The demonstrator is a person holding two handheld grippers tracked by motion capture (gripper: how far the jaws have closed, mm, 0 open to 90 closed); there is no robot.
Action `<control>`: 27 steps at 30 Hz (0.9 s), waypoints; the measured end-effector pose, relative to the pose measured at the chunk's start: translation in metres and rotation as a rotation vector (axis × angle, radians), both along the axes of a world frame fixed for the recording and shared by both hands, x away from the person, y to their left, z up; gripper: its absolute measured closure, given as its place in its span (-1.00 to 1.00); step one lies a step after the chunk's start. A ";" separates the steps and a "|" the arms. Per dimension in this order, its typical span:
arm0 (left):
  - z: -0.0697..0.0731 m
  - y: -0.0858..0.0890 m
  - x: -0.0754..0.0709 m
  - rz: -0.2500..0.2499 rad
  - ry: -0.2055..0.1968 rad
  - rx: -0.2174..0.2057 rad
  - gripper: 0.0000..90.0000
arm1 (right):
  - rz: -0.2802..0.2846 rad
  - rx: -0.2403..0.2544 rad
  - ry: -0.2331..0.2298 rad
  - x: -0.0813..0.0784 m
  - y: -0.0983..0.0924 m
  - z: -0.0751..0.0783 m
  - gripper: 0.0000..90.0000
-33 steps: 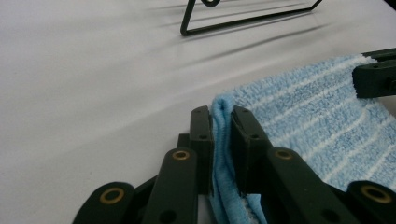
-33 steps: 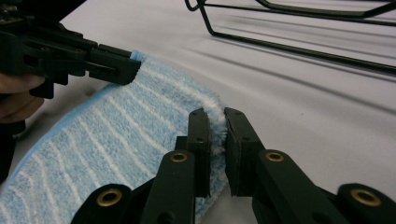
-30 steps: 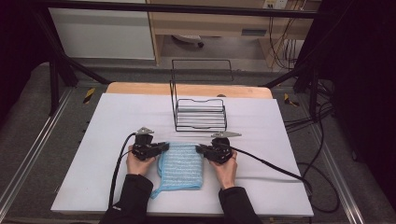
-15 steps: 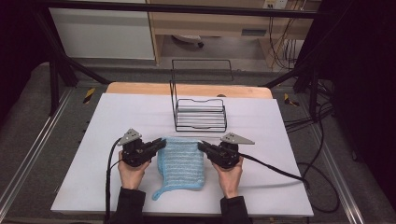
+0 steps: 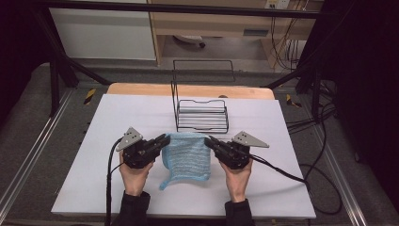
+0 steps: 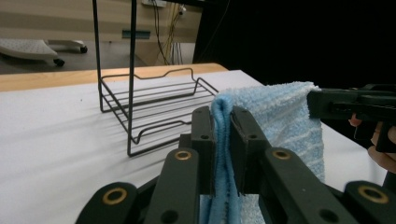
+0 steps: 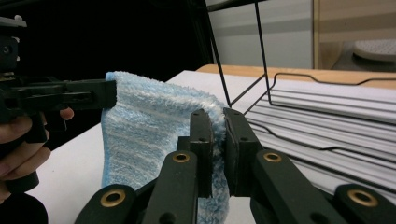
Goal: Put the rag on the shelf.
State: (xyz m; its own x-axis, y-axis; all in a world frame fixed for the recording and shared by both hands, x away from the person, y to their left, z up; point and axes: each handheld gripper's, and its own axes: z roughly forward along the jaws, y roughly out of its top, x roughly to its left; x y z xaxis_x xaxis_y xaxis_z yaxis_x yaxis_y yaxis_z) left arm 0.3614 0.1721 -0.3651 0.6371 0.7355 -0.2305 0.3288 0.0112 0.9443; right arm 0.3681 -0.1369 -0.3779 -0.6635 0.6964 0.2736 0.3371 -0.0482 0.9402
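Left claw (image 5: pixel 162 139) was clamped on the left top corner of the light-blue striped terry cloth (image 5: pixel 188 153); in the left gripper view its jaws pinched a fold of that cloth (image 6: pixel 285 112) between them. Cloth stretched rightward from this claw to the right claw (image 5: pixel 210 140), likewise pressed shut on the opposite top corner, the fold (image 7: pixel 154 121) showing between its jaws in the right gripper view. Long axis of the held edge ran claw to claw, both hands equally near; the body hung below, one tail touching the white tabletop (image 5: pixel 277 122). Black wire rack (image 5: pixel 202 115) stood just beyond both claws, so the next move would likely carry the cloth forward. Against the earlier frames, both claws had risen and the cloth, then flat, was lifted.
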 end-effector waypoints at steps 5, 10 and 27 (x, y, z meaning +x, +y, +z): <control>0.012 -0.002 -0.001 0.006 -0.040 -0.023 0.79 | -0.011 0.007 -0.044 -0.003 -0.002 0.014 0.86; 0.027 -0.005 -0.003 0.012 -0.093 -0.040 0.79 | -0.037 0.003 -0.105 -0.005 -0.002 0.032 0.86; 0.071 -0.021 0.008 0.017 -0.213 -0.136 0.79 | -0.141 0.022 -0.270 -0.009 -0.006 0.088 0.86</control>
State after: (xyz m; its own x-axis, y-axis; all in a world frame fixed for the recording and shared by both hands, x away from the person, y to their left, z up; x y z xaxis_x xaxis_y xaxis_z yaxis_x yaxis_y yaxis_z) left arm 0.3691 0.1511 -0.2936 0.6695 0.7181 -0.1899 0.1211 0.1467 0.9817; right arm 0.3596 -0.1432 -0.2902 -0.6112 0.7828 0.1168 0.0638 -0.0984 0.9931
